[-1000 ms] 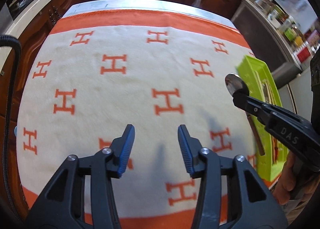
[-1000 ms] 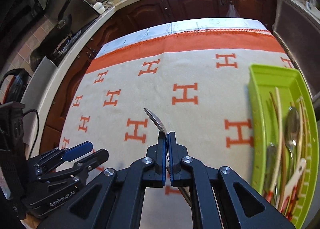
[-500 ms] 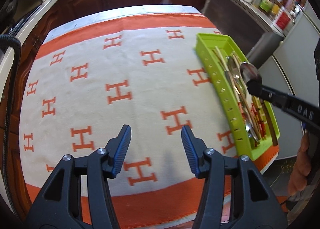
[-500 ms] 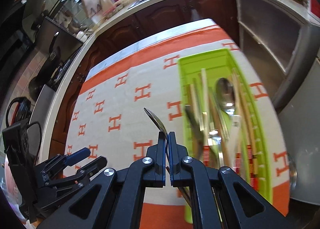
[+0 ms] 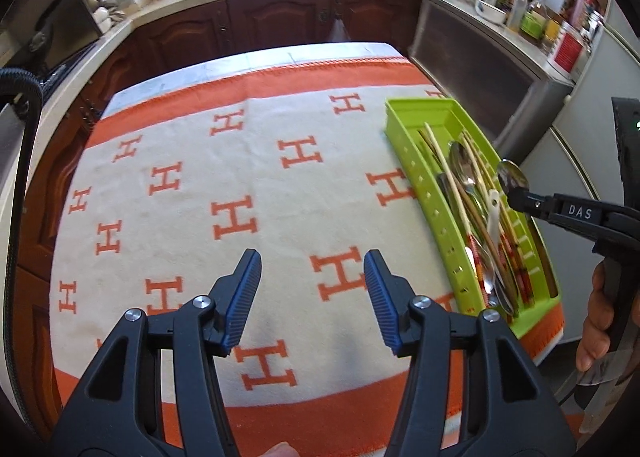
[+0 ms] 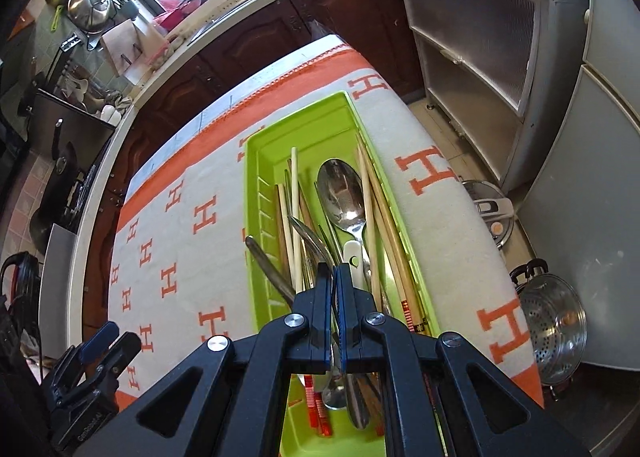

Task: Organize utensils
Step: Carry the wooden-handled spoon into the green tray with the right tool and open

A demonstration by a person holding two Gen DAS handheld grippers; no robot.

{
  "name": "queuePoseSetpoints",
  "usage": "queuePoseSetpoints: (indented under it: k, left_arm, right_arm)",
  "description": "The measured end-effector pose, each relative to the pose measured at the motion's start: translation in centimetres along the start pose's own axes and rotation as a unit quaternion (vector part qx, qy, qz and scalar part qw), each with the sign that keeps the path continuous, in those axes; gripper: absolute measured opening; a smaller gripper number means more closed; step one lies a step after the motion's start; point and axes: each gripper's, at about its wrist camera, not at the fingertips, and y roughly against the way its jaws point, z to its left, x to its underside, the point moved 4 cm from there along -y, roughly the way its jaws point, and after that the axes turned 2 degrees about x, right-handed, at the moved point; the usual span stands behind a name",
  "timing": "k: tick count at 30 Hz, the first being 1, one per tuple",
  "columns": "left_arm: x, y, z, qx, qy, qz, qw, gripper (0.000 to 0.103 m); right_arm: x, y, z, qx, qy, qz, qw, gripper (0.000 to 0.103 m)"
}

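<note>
Carried across from over the open cloth a second ago, the metal spoon (image 5: 512, 176) now hangs above the green utensil tray (image 5: 404, 129), over its right-hand side; its bowl sticks up past the tips of the right gripper (image 5: 520, 199), whose jaws are pressed together on the spoon's neck; in the right wrist view the same gripper (image 6: 335, 271) points straight down the length of the tray (image 6: 256, 161), with the pinched spoon (image 6: 310, 237) showing edge-on as a thin curved sliver just above the blue pads.

Inside the tray lie a large spoon (image 6: 344, 193) with its bowl toward the far end, several pale wooden chopsticks (image 6: 295, 193), a white-handled utensil (image 6: 354, 261) and red-patterned handles (image 6: 316, 397) at the near end; a dark metal handle (image 6: 266, 269) leans over the tray's left wall.

The tray sits along the right edge of a cream and orange cloth (image 5: 240, 177) printed with orange H shapes, which covers the table; the left gripper (image 5: 312, 289) hovers low over the near part of the cloth, well apart from the tray, its blue-padded jaws spread wide with nothing between them; part of the person's right hand (image 5: 596, 321) shows around the right gripper's handle.

Dark wooden cabinets (image 5: 280, 29) under a pale countertop run behind the table; on the floor to the right stand a metal colander pot (image 6: 556, 321) and a cooker lid (image 6: 492, 209).
</note>
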Motion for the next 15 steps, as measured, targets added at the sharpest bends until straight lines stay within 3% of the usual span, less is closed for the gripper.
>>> queuePoseSetpoints:
  k: [10,15]
  left_arm:
    - [0.0,-0.6,1.1,-0.014,0.023,0.004,0.9996,0.050]
    - [-0.2,-0.6,1.8,-0.023,0.035,-0.003,0.9991,0.050]
  right_arm:
    - [-3.6,-5.0,2.6,0.018,0.005,0.006,1.000,0.007]
    - [-4.0,-5.5,2.9,0.011,-0.004,0.004,1.000,0.008]
